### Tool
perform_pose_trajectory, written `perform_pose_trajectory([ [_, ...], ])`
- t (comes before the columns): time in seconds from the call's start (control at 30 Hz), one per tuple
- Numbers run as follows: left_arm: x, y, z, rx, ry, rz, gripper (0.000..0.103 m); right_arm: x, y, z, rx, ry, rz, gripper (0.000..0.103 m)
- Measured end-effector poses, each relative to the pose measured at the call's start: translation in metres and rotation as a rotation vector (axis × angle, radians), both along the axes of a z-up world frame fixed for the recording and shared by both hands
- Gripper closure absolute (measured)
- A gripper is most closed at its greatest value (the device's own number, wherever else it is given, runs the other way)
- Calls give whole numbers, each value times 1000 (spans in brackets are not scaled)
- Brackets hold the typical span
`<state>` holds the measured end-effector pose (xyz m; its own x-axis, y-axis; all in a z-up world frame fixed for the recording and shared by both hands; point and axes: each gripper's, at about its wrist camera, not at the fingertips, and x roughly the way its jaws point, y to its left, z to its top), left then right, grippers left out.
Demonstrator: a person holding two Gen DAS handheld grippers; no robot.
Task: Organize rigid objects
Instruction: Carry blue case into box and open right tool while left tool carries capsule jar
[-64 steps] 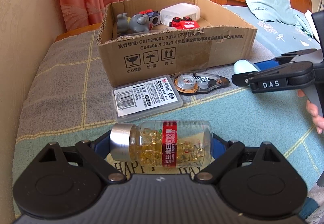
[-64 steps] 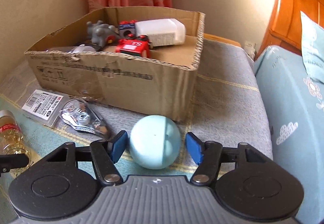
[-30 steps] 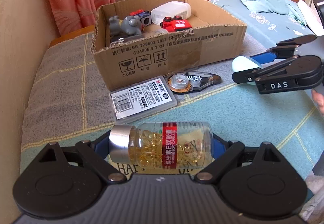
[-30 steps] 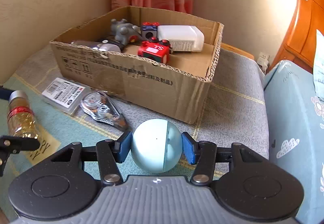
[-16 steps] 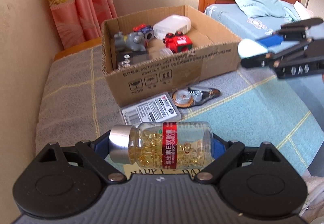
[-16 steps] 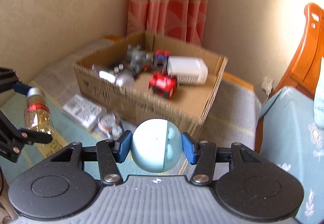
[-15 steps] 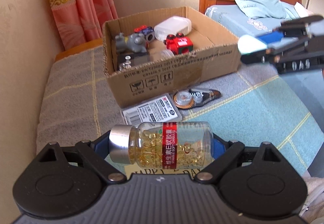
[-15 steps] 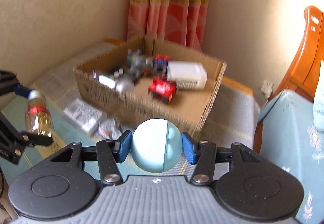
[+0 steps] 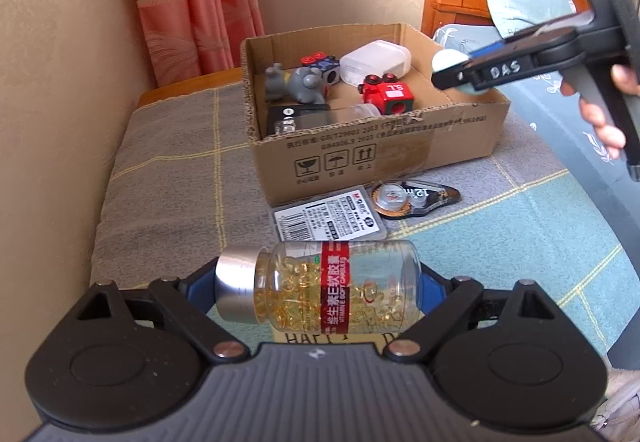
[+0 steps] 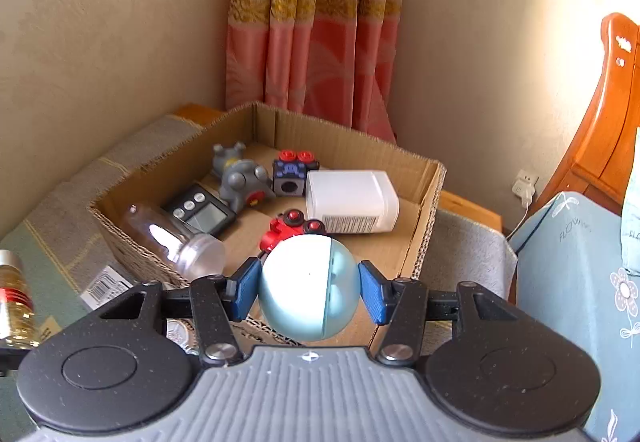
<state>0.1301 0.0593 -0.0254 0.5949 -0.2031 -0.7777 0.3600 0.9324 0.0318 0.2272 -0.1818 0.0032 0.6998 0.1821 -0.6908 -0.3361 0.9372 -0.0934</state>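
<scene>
A: Grips? Right gripper point(image 10: 309, 288) clamped on pale blue ball point(image 10: 308, 287), held above cardboard box's point(image 9: 400, 150) near right corner. Left gripper point(image 9: 318, 292) clamped lengthwise on capsule bottle point(image 9: 320, 292), short of box.

B: Progress? Several toys, white container point(image 10: 352, 202), timer point(image 10: 198, 214) boxed. Outstanding: both held items, plus flat case point(image 9: 330, 218) and correction tape point(image 9: 414, 196) along box's front edge.
</scene>
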Motion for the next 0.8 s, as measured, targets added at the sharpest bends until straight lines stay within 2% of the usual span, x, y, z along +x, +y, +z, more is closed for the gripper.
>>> perform_pose_trajectory([
  [0.1,0,2,2,4,-3,7,10,5,0,-8,-4,36,-7,45],
  [0.13,1,2,2,6,-3,9,10,5,0,-9,1,38,-9,40],
  [0.17,1,2,2,8,-3,10,10,4,0,-8,7,41,-3,34],
  [0.23,3,2,2,11,-2,8,10,-1,0,-5,19,25,0,5],
  [0.27,3,1,2,12,-3,6,10,-5,-1,-3,27,7,-1,1],
  [0.6,19,-12,20,26,-43,-18,10,-39,0,5,11,12,-61,0],
  [0.8,43,-38,46,29,-107,-92,10,-66,-5,-4,27,15,-123,0],
])
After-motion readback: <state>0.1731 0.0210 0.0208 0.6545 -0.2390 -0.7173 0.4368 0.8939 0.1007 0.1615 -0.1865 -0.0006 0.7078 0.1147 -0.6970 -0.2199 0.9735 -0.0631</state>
